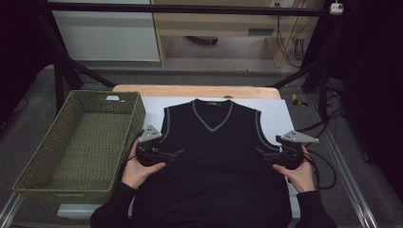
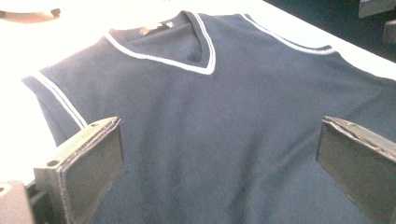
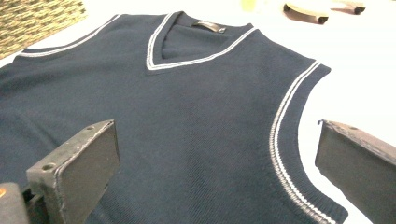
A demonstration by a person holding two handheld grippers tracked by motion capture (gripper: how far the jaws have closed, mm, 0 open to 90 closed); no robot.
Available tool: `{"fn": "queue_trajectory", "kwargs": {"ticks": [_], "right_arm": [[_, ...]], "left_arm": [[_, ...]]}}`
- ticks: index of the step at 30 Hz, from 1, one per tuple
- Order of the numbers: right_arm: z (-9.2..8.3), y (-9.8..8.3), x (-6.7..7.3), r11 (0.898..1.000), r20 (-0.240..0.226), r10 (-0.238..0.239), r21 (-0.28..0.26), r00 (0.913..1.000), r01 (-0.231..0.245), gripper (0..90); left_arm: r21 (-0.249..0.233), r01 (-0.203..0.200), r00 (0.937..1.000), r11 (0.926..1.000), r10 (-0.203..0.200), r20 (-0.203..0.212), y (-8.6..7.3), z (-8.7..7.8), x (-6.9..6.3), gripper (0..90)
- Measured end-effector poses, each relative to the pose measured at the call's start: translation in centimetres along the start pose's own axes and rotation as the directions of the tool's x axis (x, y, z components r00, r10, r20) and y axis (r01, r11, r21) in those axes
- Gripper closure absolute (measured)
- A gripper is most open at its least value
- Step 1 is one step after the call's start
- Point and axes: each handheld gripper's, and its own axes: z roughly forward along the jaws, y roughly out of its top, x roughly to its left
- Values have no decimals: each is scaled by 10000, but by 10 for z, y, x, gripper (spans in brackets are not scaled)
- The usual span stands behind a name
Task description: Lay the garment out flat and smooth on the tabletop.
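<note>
1. I've got the dark sleeveless vest [image 1: 214,156] lying flat on the white table top [image 1: 280,116], V-neck pointing away from me, hem reaching towards the near edge.
2. My left gripper [image 1: 175,153] sits over the vest's left side, just below the armhole, jaws spread wide; through its own camera I see only cloth between them, nothing pinched.
3. My right gripper [image 1: 260,153] mirrors it at the opposite side, jaws likewise wide apart and holding nothing.
4. From the right gripper view, the striped armhole trim [image 3: 285,140] runs between the jaws, with bare white table just beyond it.
5. Both grippers look to be hovering just above the fabric, though I can't quite tell whether they touch it.
6. The green woven basket [image 1: 47,142] stands to the left, just beside the vest.
</note>
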Motion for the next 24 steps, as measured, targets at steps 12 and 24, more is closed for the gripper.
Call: {"fn": "queue_trajectory", "kwargs": {"ticks": [12, 24], "right_arm": [[15, 16, -13, 9999, 288, 35, 115, 9996, -38, 8], [36, 23, -22, 9993, 601, -58, 381, 9982, 35, 10]], "left_arm": [[70, 390, 9982, 9992, -386, -464, 18, 19, 27, 0], [186, 654, 9942, 9977, -635, -868, 21, 35, 46, 0]]}}
